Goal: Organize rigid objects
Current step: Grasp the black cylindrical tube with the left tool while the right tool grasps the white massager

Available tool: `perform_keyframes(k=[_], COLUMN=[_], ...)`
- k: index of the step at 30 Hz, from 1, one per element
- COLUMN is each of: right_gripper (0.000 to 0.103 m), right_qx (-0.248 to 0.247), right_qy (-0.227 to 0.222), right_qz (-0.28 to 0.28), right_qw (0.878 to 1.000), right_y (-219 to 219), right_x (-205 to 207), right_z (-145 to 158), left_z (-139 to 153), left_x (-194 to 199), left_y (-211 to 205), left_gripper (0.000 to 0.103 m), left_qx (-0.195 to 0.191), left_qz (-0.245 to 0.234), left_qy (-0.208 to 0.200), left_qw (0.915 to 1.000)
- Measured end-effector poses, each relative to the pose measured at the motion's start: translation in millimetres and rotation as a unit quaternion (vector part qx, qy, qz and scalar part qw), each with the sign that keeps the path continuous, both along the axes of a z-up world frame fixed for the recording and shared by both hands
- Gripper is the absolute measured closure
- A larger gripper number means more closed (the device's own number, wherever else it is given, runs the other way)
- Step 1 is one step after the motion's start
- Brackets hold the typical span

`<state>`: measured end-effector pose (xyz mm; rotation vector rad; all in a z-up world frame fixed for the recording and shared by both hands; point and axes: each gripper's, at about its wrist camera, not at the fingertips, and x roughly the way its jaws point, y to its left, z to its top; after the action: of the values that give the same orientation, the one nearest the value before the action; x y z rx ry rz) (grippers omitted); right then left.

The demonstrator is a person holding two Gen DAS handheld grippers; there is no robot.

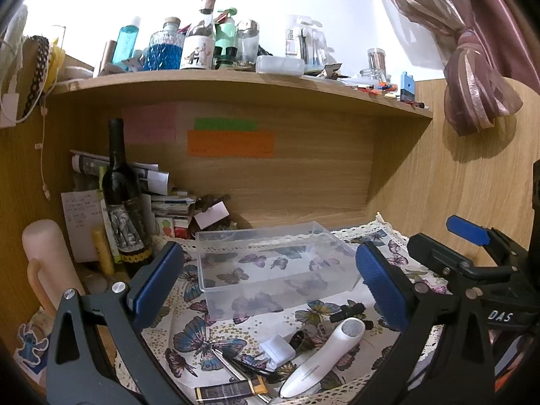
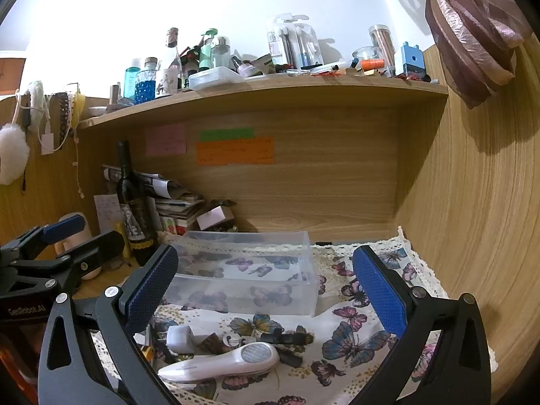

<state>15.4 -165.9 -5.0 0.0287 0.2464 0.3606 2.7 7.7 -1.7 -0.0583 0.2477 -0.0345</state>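
Observation:
A clear plastic box stands empty on the butterfly-print cloth; it also shows in the right wrist view. In front of it lies a pile of small items: a white handheld device, a white plug adapter, a black and yellow lighter and black clips. My left gripper is open and empty above the pile. My right gripper is open and empty, just right of the left one.
A dark wine bottle and a stack of papers and books stand at the back left under a wooden shelf crowded with bottles. A wooden side wall closes the right. A pink curtain hangs above.

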Motion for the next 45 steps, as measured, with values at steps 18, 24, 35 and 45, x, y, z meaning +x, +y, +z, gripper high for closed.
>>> perform_keyframes(k=[18,24,35,45], right_gripper=[0.043,0.043,0.04,0.04], right_qx=[-0.025,-0.03,-0.015,-0.049], right_qy=[0.2,0.244,0.304,0.327], right_qz=[0.03,0.047,0.055,0.068], right_qw=[0.979,0.968,0.951,0.941], right_y=[14.7,24.8,37.0,64.5], right_x=[41.2,36.9,53.6,93.7], right_z=[-77.1,-98.8,-119.2,-117.3], left_z=[-74.5,-111.0,-133.3,-129.8], left_x=[14.0,10.9,17.8,25.0], left_y=[47.2,44.1,59.2,65.4], left_gripper=[0.021,0.021,0.036,0.046], left_qx=[-0.011,0.006,-0.014,-0.011], left_qz=[0.025,-0.003,-0.025,-0.04], left_qy=[0.141,0.192,0.236,0.238], left_qw=[0.9896,0.9815,0.9714,0.9704])
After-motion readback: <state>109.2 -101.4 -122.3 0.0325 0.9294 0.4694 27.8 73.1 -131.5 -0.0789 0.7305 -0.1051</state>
